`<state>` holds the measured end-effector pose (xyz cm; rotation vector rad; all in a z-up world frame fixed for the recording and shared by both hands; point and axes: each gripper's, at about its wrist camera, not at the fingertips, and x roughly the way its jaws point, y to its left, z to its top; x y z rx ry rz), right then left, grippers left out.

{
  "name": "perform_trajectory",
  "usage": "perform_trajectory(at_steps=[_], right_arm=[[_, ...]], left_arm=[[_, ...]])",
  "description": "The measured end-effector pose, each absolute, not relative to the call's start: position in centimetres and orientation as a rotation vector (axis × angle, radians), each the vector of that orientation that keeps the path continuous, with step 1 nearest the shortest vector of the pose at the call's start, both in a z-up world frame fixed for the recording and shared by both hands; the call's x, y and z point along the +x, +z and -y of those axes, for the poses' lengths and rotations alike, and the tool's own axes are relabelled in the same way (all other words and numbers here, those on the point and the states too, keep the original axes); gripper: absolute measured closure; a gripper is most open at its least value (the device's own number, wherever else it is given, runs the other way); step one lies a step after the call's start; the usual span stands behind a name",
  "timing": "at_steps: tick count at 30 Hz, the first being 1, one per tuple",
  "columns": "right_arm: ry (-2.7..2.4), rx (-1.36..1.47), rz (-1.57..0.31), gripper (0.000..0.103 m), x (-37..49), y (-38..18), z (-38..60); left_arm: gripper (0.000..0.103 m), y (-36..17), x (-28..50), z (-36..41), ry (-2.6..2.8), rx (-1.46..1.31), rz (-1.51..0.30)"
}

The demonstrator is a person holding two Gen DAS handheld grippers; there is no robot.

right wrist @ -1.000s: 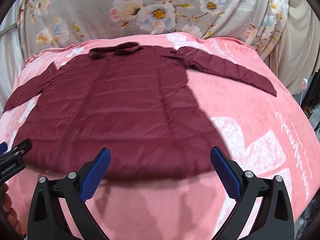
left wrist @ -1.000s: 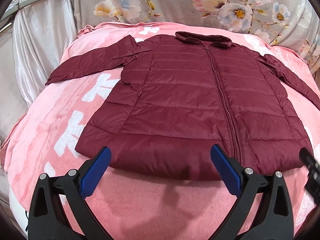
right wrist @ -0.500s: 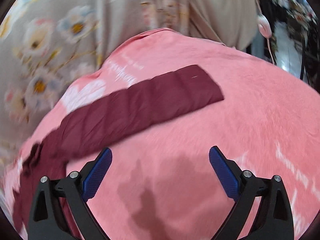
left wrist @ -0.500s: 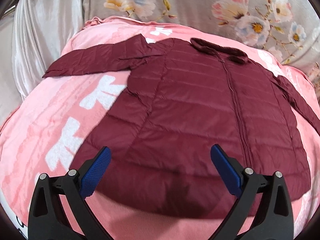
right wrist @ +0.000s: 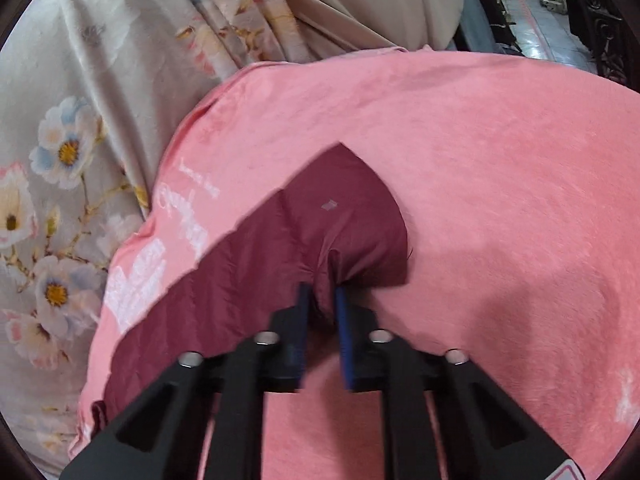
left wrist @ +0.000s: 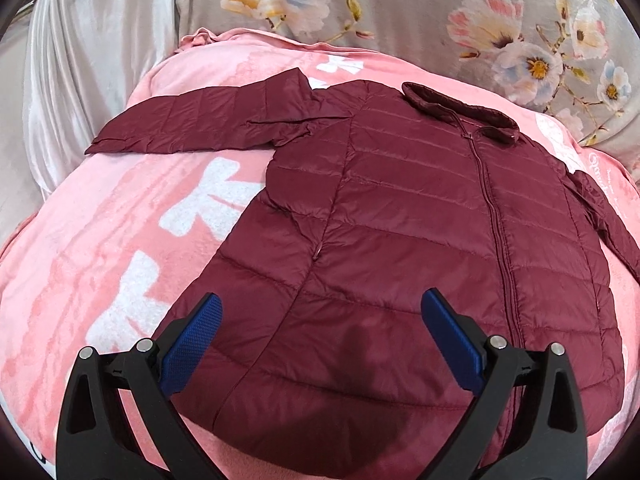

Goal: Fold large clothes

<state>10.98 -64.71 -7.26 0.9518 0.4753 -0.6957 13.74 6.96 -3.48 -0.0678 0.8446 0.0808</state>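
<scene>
Right wrist view: right tongs (right wrist: 322,304) are pinching the jacket's sleeve cuff (right wrist: 352,216) mid-frame, sleeve trailing lower left. Left tongs (left wrist: 320,340) are gaping above the jacket (left wrist: 420,240) spread on the bed (left wrist: 80,260).

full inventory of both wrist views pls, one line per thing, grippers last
jacket: 1, maroon quilted, spread flat and zipped on the blanket, collar at the far end
near sleeve: 1, maroon, stretched out to the left side
far sleeve: 1, maroon, lying on the blanket, its cuff end bunched between the right fingers
blanket: 1, pink with white print, under the jacket
floral fabric: 1, grey with pink, white and blue flowers, behind the blanket
plain drape: 1, silvery white, far left
left gripper: 1, black with blue fingers, open above the jacket hem
right gripper: 1, black with blue fingers, shut on the far sleeve
</scene>
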Motion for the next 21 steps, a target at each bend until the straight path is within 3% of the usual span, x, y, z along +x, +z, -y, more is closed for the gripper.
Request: perform_trajectory(at_steps=[5, 12, 15, 21], right_arm=[[-0.523, 0.756, -0.359, 0.097, 15.3, 1.2, 58.4], [0.016, 0.394, -0.378, 0.098, 23.7, 11.2, 37.4], [0.228, 0.316, -0.473, 0.098, 26.5, 10.0, 28.4], [0.452, 0.182, -0.726, 0.098, 30.6, 1.3, 14.2]], left_arm=[[0.006, -3.1, 14.3, -6.9, 0.078, -0.072, -0.825], [0.006, -2.1, 15.2, -7.6, 0.053, -0.119, -0.798], [0.006, -1.5, 15.5, -8.6, 0.051, -0.155, -0.785], [0.006, -0.8, 16.0, -11.4, 0.061, -0.205, -0.766]])
